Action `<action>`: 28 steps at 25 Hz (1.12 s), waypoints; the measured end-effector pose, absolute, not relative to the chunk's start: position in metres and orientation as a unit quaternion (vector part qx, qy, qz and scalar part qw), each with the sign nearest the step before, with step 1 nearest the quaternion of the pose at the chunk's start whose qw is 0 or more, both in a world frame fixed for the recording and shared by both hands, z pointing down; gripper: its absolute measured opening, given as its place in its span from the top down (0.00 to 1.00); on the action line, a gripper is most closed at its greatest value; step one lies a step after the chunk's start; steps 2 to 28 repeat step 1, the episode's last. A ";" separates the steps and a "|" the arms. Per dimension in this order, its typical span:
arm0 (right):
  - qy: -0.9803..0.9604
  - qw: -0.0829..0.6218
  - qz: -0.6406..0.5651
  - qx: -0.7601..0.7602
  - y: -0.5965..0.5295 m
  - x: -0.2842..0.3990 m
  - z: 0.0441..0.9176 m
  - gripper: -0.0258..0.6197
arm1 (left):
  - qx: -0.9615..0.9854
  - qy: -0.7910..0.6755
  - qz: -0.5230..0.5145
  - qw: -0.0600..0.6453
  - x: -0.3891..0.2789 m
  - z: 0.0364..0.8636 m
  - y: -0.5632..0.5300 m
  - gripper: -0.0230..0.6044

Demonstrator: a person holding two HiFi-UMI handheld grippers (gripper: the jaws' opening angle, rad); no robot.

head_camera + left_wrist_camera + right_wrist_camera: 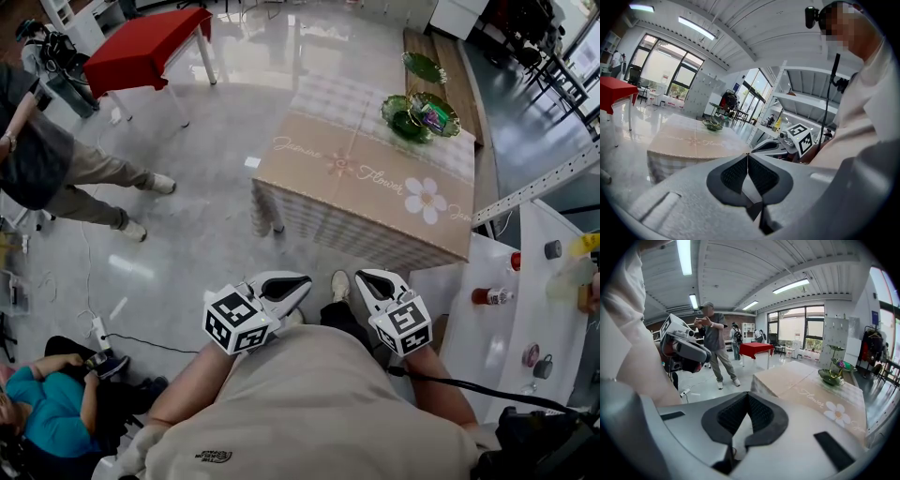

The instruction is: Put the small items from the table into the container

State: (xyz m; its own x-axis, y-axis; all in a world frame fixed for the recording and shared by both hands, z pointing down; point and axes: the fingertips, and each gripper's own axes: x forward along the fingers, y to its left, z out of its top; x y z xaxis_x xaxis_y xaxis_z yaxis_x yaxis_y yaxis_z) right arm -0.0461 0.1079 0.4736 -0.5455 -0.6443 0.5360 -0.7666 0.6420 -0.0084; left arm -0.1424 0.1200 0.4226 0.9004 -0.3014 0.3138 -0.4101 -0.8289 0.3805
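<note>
Both grippers are held close to the person's chest, well short of the table. My left gripper [306,279] [748,154] is shut with nothing between its pads. My right gripper [364,277] [749,394] is shut and empty too. The beige flower-print table [356,178] [689,140] [806,385] stands ahead across bare floor. On its far end sit green glass bowls [412,117] [712,124] [830,376]; one holds something colourful [433,117]. A white surface [553,309] at the right carries small items: a red bottle [490,296], a grey cap [553,248] and a pink disc [531,354].
A red-clothed table [141,47] stands far left. One person [56,159] [715,341] stands on the floor at the left, and another [47,403] sits at the lower left. A cable [141,342] lies on the floor. A wooden bench [450,56] runs behind the table.
</note>
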 end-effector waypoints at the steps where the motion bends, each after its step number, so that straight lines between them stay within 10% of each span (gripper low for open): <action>1: -0.871 0.251 0.121 0.405 0.107 -0.046 0.473 0.94 | 0.949 -0.187 0.121 0.224 -0.142 0.422 0.120 0.95; 28: -0.871 0.251 0.121 0.405 0.107 -0.046 0.473 0.94 | 0.949 -0.187 0.121 0.224 -0.142 0.422 0.120 0.95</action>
